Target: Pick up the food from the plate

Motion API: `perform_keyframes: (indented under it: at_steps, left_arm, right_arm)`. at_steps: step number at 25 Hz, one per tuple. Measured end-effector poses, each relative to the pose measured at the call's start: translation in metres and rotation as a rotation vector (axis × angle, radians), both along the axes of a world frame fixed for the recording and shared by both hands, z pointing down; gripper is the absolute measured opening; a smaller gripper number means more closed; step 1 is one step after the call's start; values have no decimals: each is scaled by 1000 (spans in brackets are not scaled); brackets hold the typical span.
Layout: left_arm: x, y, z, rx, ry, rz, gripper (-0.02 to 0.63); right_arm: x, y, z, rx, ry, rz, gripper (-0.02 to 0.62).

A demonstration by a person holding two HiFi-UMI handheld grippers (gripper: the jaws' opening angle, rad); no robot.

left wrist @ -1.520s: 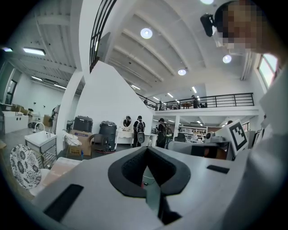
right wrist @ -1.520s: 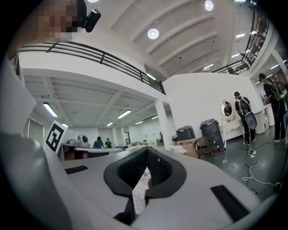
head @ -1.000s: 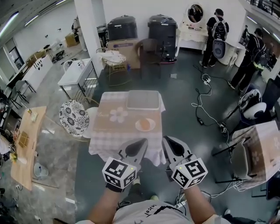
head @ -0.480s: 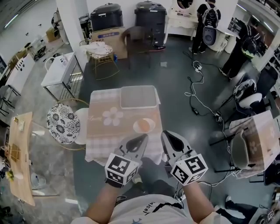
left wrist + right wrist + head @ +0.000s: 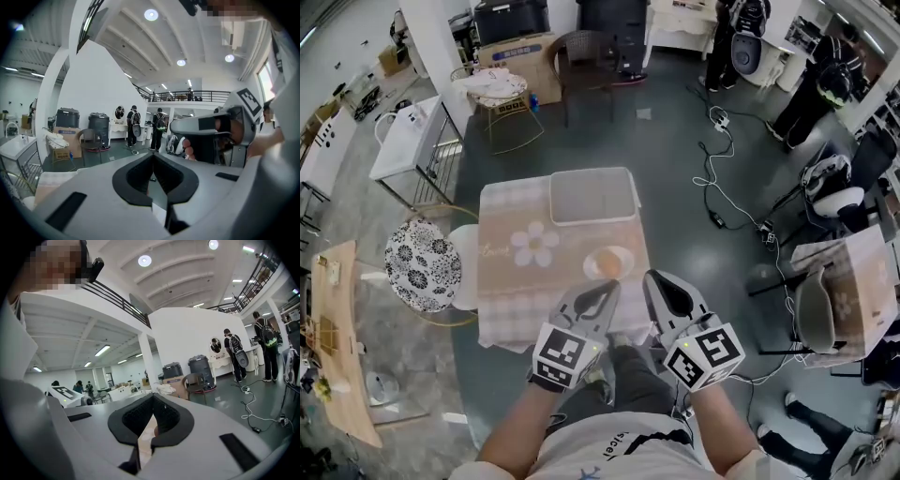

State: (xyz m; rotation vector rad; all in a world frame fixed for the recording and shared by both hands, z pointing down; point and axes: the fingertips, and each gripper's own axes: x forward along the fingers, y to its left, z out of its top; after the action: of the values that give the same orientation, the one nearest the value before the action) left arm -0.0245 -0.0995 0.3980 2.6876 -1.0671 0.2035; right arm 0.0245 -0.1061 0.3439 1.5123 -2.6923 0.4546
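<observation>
The food (image 5: 606, 267), a small orange piece, lay on a pale plate (image 5: 625, 259) toward the near right part of the cloth-covered counter (image 5: 516, 281). In the head view it sat just beyond the tips of the left gripper (image 5: 609, 287) and a little left of the right gripper (image 5: 651, 279), and neither touched it. What kind of food it was could not be made out, and the grippers covered the counter's near edge. Both grippers had their jaws pressed together on nothing. The left forearm (image 5: 520, 427) and right forearm (image 5: 724, 422) reached forward side by side, grippers pointing toward the far side.
</observation>
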Motion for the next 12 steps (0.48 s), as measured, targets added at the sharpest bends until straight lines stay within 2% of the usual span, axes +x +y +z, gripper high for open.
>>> perform_keyframes:
  at_steps: [5, 12]
  left_arm:
    - [8, -20, 23, -15, -7, 7, 5]
    - [15, -50, 81, -67, -22, -14, 6]
  right_arm:
    - [-2, -27, 20, -31, -2, -19, 12]
    - [2, -61, 67, -85, -11, -34, 12]
